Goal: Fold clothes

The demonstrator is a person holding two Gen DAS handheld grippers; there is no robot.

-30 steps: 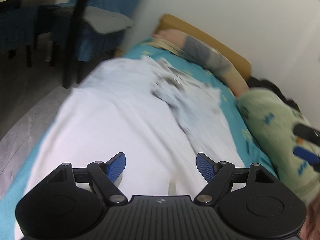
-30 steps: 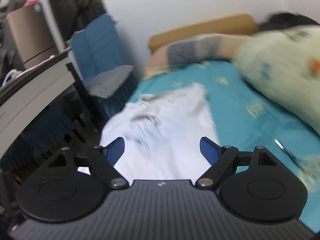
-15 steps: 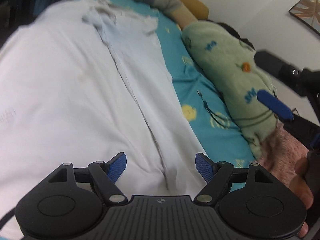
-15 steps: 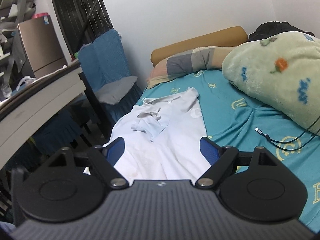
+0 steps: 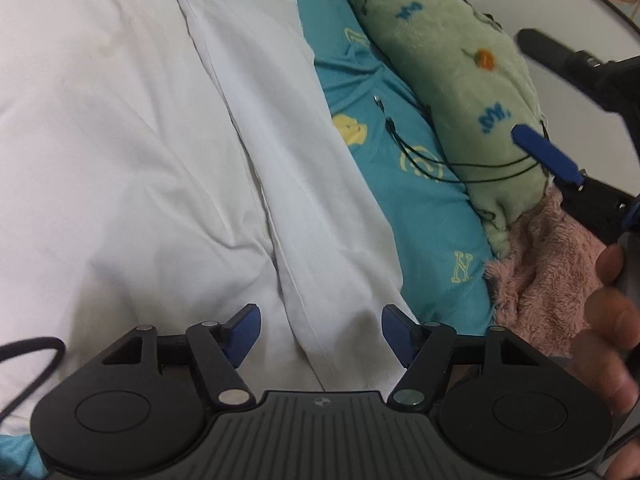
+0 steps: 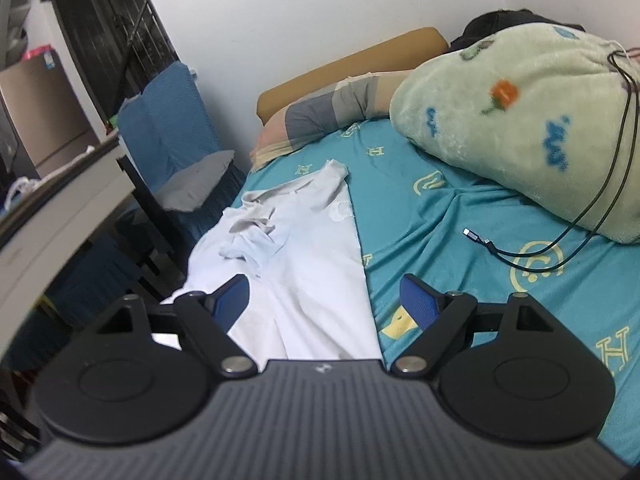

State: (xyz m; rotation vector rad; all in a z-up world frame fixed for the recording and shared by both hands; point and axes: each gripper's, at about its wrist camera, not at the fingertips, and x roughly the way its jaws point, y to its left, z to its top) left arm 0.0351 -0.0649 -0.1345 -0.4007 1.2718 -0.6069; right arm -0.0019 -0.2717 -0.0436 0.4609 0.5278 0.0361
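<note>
Teal bedsheet [image 5: 420, 208] under everything, with the white shirt [image 5: 160, 160] spread along its left half, hem nearest me. My left gripper [image 5: 320, 332] is closing, hem fabric between the pads but not yet pinched. My right gripper [image 6: 326, 300] gapes wide, empty, over the shirt's side edge. I'd catch both layers cleanly (the cable [image 6: 560, 240] at two o'clock stays clear).

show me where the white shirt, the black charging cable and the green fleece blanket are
white shirt [image 6: 316, 264]: right wrist view, middle of its body.
black charging cable [image 6: 476, 237]: right wrist view, its plug end on the sheet.
green fleece blanket [image 6: 516, 120]: right wrist view, its front face.
</note>
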